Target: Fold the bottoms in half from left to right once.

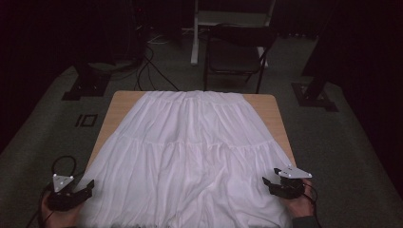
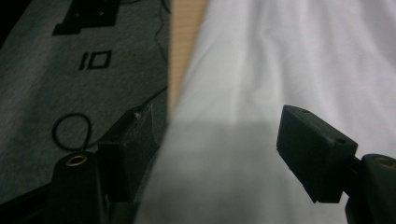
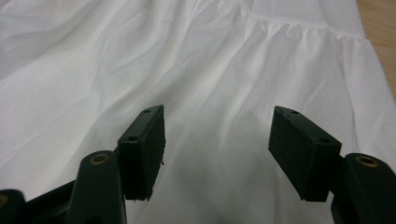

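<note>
**Both grippers poised at the skirt's near corners, nothing gripped yet**

A white, tiered, gathered cotton skirt (image 1: 190, 156) lies spread flat over the light wooden bench (image 1: 124, 102), waistband at the far edge and the wide hem hanging toward the person. The left hand-held gripper (image 1: 88, 186) sits at the near-left edge of the cloth, jaws wide apart and holding nothing; in the left gripper view the skirt's side edge (image 2: 187, 116) runs between the two jaws, with grey carpeted floor (image 2: 42, 93) beyond. The right hand-held gripper (image 1: 270, 182) hovers over the near-right part of the hem, likewise spread wide with only loose fabric (image 3: 215, 140) beneath.

This looks like the approach before a first grasp, probably to start folding. The next move calls for lowering each gripper until one jaw slips under the hem edge, then closing on a single layer at matching points so that the cloth lifts evenly.
</note>
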The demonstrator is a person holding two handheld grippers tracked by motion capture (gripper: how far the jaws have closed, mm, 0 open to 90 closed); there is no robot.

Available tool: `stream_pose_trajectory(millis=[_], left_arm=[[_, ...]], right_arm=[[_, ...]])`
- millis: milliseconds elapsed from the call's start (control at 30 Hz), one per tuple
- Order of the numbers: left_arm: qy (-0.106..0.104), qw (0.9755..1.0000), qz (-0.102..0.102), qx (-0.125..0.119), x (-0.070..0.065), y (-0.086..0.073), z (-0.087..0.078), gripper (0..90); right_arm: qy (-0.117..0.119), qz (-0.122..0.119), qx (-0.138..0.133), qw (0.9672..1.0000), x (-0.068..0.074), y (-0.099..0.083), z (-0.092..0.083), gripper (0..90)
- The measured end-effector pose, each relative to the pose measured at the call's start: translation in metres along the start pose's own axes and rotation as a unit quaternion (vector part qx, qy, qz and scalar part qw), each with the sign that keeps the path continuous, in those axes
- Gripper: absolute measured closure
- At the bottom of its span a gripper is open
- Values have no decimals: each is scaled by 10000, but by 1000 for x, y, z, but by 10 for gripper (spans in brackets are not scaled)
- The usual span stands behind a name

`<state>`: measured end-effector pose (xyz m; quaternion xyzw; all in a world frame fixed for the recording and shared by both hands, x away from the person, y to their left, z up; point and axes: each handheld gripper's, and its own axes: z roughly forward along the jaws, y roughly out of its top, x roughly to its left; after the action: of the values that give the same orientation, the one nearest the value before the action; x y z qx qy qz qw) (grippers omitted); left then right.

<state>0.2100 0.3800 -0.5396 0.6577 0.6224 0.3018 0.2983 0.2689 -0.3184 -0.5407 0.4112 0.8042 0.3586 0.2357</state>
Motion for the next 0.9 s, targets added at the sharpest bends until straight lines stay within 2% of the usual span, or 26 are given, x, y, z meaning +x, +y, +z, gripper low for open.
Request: stream_pose_trajectory(millis=[133, 267, 367, 400, 467, 500, 533, 600, 633, 667, 700, 733, 767, 800, 833, 900], left_arm=[[120, 9996, -251, 53, 10, -7, -1, 242], [151, 9992, -287, 228, 14, -12, 3, 239], [84, 9986, -310, 414, 16, -18, 9, 255], [-55, 9982, -422, 416, 18, -19, 9, 286], [-246, 9979, -444, 395, 19, -19, 9, 341], [-246, 9979, -444, 395, 19, -19, 9, 392], [-360, 9974, -483, 400, 20, -19, 9, 392], [-530, 9957, -646, 402, 23, -19, 9, 465], [-541, 9954, -690, 391, 24, -20, 9, 482], [-530, 9953, -704, 394, 25, -20, 9, 482], [-496, 9957, -675, 388, 25, -19, 8, 581], [-425, 9965, -619, 369, 24, -19, 7, 620], [-285, 9976, -506, 372, 21, -18, 5, 627], [-285, 9976, -506, 372, 21, -18, 5, 644], [-104, 9984, -397, 397, 18, -17, 4, 644], [-69, 9984, -377, 408, 17, -17, 4, 816]], right_arm=[[-29, 51, 14, 10000, 0, -5, -3, 358], [-33, 126, 78, 9999, -3, -9, -2, 358], [-27, 135, 96, 9999, -3, -10, -1, 358], [-20, 145, 102, 9998, -3, -10, 0, 358], [14, 163, 94, 9998, -3, -10, 0, 357], [14, 163, 94, 9998, -3, -10, 0, 357], [48, 182, 83, 9998, -4, -10, 0, 358], [67, 201, 92, 9997, -3, -11, 0, 358], [67, 201, 92, 9997, -3, -11, 0, 358], [70, 212, 109, 9997, -3, -11, 0, 358], [69, 213, 121, 9997, -4, -12, 1, 358], [76, 214, 141, 9996, -3, -12, 1, 358], [78, 206, 154, 9996, -3, -13, 2, 358], [78, 206, 154, 9996, -3, -13, 2, 358], [85, 207, 162, 9996, -3, -13, 2, 358], [94, 215, 167, 9996, -3, -13, 2, 362]])
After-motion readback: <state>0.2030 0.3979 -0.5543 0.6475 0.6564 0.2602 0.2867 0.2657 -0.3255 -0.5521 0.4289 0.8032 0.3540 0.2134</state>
